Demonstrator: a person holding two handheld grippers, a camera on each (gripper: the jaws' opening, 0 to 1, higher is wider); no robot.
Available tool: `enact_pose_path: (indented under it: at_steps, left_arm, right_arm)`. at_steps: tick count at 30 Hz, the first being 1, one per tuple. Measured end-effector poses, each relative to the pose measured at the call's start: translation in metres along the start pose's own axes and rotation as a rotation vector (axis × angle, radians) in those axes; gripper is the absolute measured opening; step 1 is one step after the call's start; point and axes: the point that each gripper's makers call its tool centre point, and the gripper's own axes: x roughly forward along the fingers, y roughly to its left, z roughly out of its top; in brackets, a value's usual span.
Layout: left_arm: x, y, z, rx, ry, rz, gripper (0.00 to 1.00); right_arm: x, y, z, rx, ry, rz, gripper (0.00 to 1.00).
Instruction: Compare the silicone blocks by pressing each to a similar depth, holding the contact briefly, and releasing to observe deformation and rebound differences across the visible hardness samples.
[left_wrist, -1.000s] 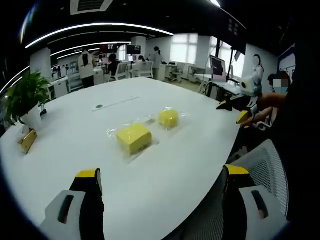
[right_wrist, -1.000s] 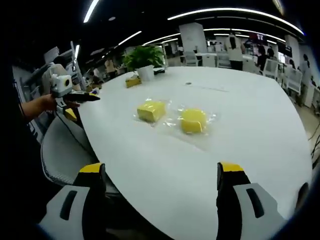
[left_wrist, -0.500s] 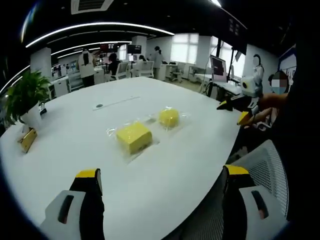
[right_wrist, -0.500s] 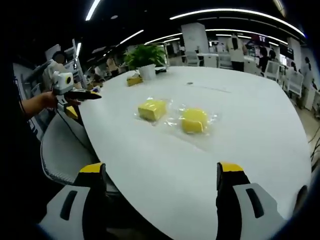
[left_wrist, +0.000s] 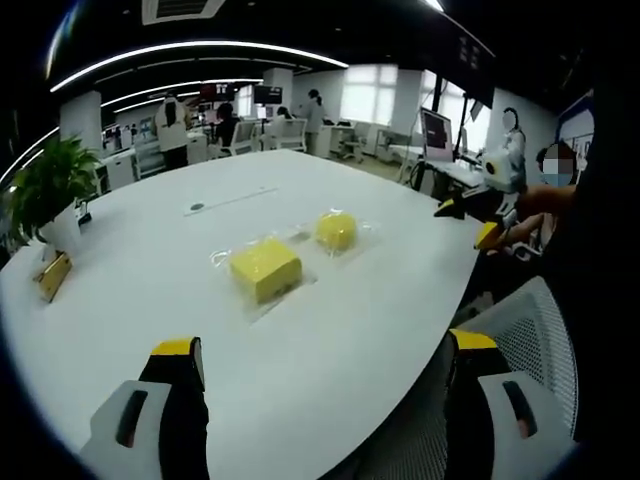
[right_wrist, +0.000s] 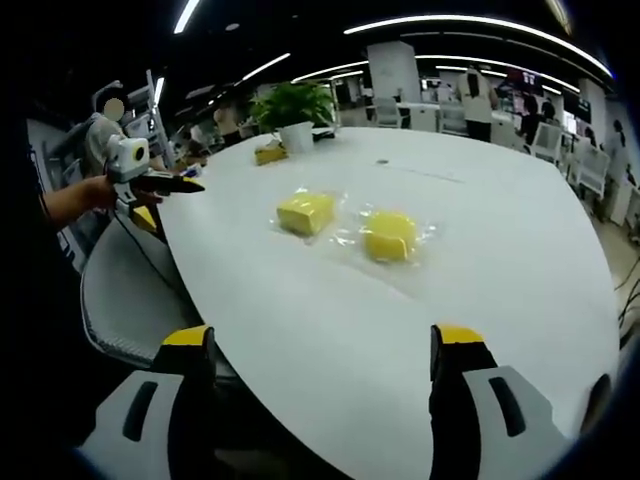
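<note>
While both tools gape wide; left tool (left_wrist: 318, 352), right tool (right_wrist: 322, 340) | silicone blocks (right_wrist: 306, 213) well ahead, untouched

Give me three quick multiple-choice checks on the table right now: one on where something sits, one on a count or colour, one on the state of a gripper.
1. Where is the potted plant?
A. On the table's far side, beyond the blocks
B. Between the two blocks
C. On the mesh chair

2. How many yellow blocks lie on the white table?
A. One
B. Two
C. Four

3. How do the right gripper's jaws stand?
A. Shut on a block
B. Shut on nothing
C. Open, short of the blocks

Answers:
1. A: in the right gripper view the plant stands past the square block near the table's far edge.
2. B: the square block and a rounder block, each on clear wrap.
3. C: the yellow-tipped jaws stand wide apart with bare table between them, and the blocks lie farther on.
</note>
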Motion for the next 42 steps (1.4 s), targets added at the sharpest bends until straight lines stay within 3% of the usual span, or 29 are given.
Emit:
enact_pose_path:
  at_steps: [24,27,28,30,31,34,39,41,42]
  left_arm:
    - [0.001,0.003,0.001,-0.009,0.009,0.001,0.99]
    - [0.000,0.004,0.000,-0.015,0.008,0.006,0.99]
    - [-0.001,0.005,-0.001,-0.016,0.007,0.007,0.99]
    - [-0.002,0.006,-0.002,-0.021,0.000,0.010,0.99]
    - [-0.003,0.005,0.001,-0.020,-0.016,0.016,0.99]
    - [-0.005,0.004,0.004,-0.014,-0.049,0.021,0.99]
    - [-0.003,0.003,-0.002,-0.012,-0.049,0.021,0.99]
    - [-0.002,0.006,0.001,-0.015,-0.073,0.038,0.99]
    - [-0.002,0.009,0.008,-0.017,-0.121,0.062,0.99]
  right_arm:
    - [0.000,-0.002,0.010,-0.009,-0.027,-0.003,0.78]
    - [-0.001,0.000,0.017,-0.007,-0.075,0.006,0.83]
    - [-0.001,-0.001,0.025,-0.020,-0.132,0.002,0.86]
    - [-0.004,-0.004,0.030,-0.028,-0.175,-0.018,0.96]
    - [-0.007,-0.005,0.026,-0.020,-0.162,-0.018,0.95]
    - [-0.012,-0.010,0.035,0.020,-0.240,-0.011,0.96]
    - [-0.013,-0.021,0.024,0.025,-0.190,-0.038,0.96]
    - [-0.014,-0.022,0.023,0.016,-0.185,-0.038,0.96]
    - [-0.014,-0.023,0.024,0.009,-0.187,-0.040,0.96]
